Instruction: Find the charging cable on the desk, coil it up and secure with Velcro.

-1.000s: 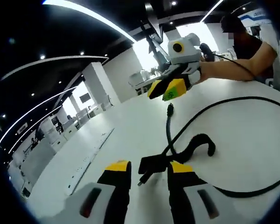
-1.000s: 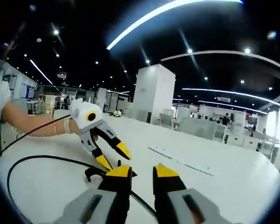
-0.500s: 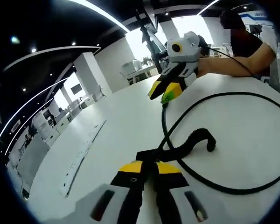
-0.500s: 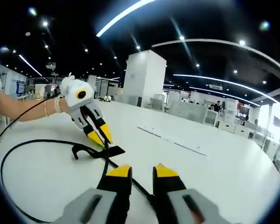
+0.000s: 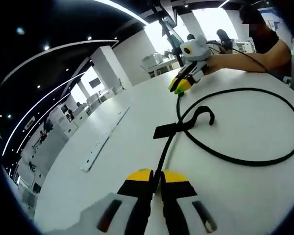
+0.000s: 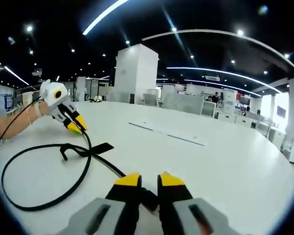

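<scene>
Bare white desk (image 6: pixel 225 161) lies open on the far side. The cable (image 5: pixel 264 160) loops across the near side, its strap (image 5: pixel 167 130) lying flat on it.

- Bright hall: long ceiling light strips (image 6: pixel 103 14) and small spot lamps shine against a dark ceiling.
- In my left gripper view, windows (image 5: pixel 206 17) at the far end blow out to pure white glare.
- The white bench (image 6: pixel 225 166) glows evenly; shadows on it are faint and soft.
- The black cable (image 5: pixel 245 159) reads crisp against that white.
- Fisheye bends the strips and the bench edge into arcs near the borders.
- My own fingers (image 6: pixel 129 182) sit slightly soft up close; the distant background is a bit hazy.
</scene>
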The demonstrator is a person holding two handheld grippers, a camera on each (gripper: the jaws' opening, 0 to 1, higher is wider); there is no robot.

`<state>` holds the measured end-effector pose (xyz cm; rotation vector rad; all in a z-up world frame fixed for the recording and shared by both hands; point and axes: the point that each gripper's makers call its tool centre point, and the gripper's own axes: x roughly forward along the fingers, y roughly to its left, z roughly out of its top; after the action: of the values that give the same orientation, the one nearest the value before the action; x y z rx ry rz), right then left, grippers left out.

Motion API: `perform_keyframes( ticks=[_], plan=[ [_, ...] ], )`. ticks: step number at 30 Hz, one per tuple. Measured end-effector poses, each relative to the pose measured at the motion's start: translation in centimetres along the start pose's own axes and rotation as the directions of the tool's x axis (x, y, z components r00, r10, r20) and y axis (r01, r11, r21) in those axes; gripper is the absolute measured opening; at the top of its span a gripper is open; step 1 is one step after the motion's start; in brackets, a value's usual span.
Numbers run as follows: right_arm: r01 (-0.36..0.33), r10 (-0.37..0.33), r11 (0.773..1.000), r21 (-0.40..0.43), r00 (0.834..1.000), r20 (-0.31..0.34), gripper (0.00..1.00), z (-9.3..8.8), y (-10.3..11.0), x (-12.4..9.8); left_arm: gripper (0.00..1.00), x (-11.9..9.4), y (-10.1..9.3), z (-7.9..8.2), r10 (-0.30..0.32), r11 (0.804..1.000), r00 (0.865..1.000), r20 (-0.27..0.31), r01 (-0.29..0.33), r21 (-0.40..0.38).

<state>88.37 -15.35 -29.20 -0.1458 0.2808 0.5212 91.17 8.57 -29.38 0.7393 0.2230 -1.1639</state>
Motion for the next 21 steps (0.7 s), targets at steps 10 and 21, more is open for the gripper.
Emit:
perform_keyframes(
  ticks=[10,21],
  plan=[
    [-0.035,0.035,0.999,-0.026,0.999,-0.016,0.15,0.0,0.8,0.1,0.07,-2.4,-0.5,-2.1,-0.006,0.999,0.996,-0.086,0.009,0.033],
    [-0.23,0.25,0.909,-0.347,0.968,0.015,0.17,2.5,8.6,1.2,0.07,-2.3,-0.7,-1.9,-0.012,0.999,0.997,-0.071,0.016,0.045]
  ],
)
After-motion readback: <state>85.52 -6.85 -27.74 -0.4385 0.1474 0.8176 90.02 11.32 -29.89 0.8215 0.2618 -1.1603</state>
